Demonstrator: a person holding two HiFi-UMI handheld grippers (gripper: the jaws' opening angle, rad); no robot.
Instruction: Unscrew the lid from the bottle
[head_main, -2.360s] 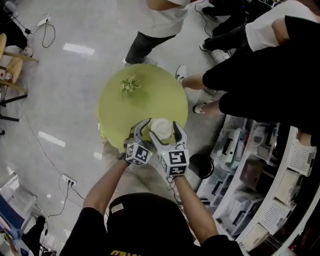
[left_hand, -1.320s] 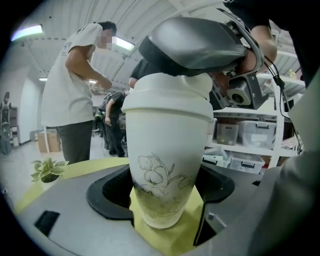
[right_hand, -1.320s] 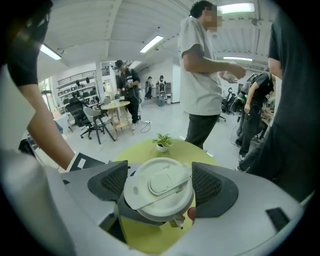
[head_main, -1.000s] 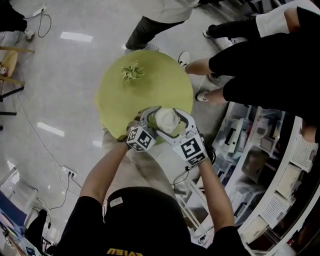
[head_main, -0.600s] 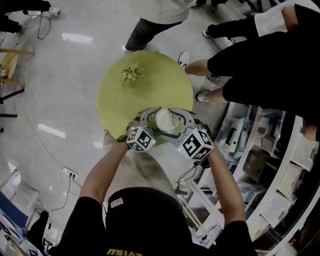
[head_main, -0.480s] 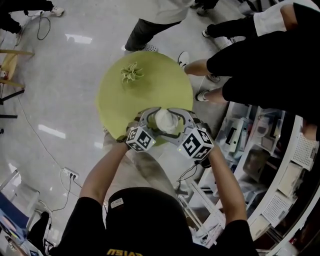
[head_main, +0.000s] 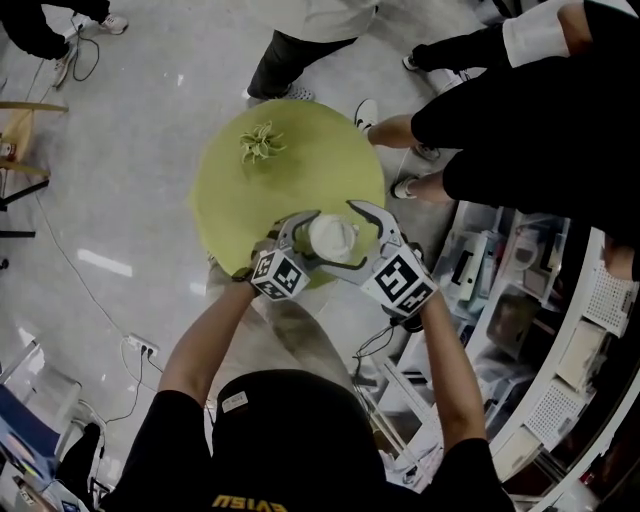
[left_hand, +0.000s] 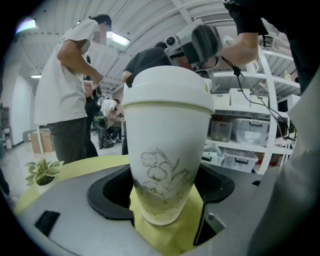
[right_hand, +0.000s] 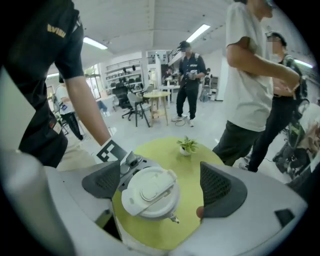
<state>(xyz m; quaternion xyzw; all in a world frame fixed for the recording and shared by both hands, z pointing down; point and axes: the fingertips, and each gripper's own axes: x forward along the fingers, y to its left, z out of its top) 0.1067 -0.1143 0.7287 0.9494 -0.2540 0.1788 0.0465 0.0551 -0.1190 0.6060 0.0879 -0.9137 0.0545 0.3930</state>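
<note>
A white bottle (left_hand: 167, 165) with a flower drawing stands near the front edge of a round yellow-green table (head_main: 300, 175). Its white lid (right_hand: 149, 191) sits on top of it, also seen as the lid (head_main: 332, 238) from above. My left gripper (left_hand: 161, 200) is shut on the bottle's lower body, one pad against each side, and it comes in as the left gripper (head_main: 305, 240) from the near left. My right gripper (right_hand: 160, 185) hangs over the lid, and its jaws have just been opening. The lid lies between them, clear of the right pad. From above, the right gripper (head_main: 358, 238) straddles the lid.
A small potted plant (head_main: 258, 143) stands at the table's far side. Several people stand close round the far and right edges of the table. Shelves with storage bins (head_main: 500, 330) run along the right. Cables lie on the floor to the left.
My right gripper's jaws, which hugged the lid before, now stand spread wide, and the gripper has lifted slightly. The left gripper and the bottle have stayed in place.
</note>
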